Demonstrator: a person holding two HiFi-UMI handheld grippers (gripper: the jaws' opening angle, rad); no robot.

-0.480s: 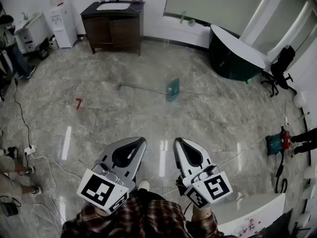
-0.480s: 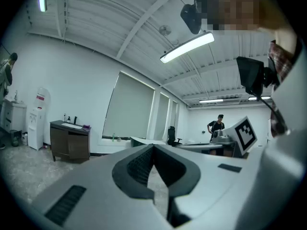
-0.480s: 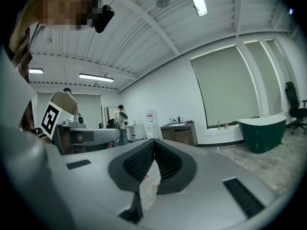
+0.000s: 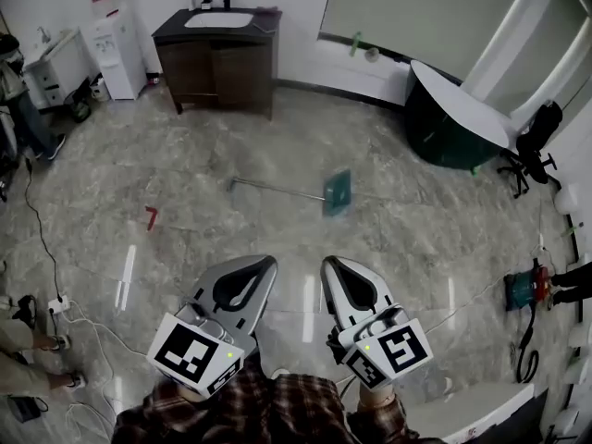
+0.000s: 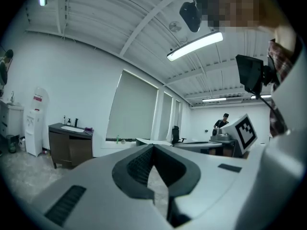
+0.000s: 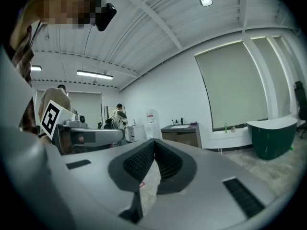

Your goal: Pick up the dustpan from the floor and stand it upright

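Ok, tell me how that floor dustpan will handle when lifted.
The dustpan has a long thin handle that looks rigid, so it probably lifts stiffly. The teal scoop at one end likely makes it end-heavy, apt to swing. Stood upright, it may tip.

Dustpan (image 4: 337,192): teal-green pan, grey handle.
Floor (image 4: 166,165): grey-beige marble patt., pale veins; small red mark (image 4: 151,217).
Left gripper (image 4: 263,263), right gripper (image 4: 332,265): lt grey shells, blk lining; marker cubes (image 4: 194,354) blk/wht squares.
Shirt (image 4: 268,410): red-brown plaid.
Cabinet (image 4: 222,67): dk brown, wht basin top.
Dispenser (image 4: 116,49): wht, red label.
Tub (image 4: 435,137): dk green, wht rim.
Chair (image 4: 536,137): blk.
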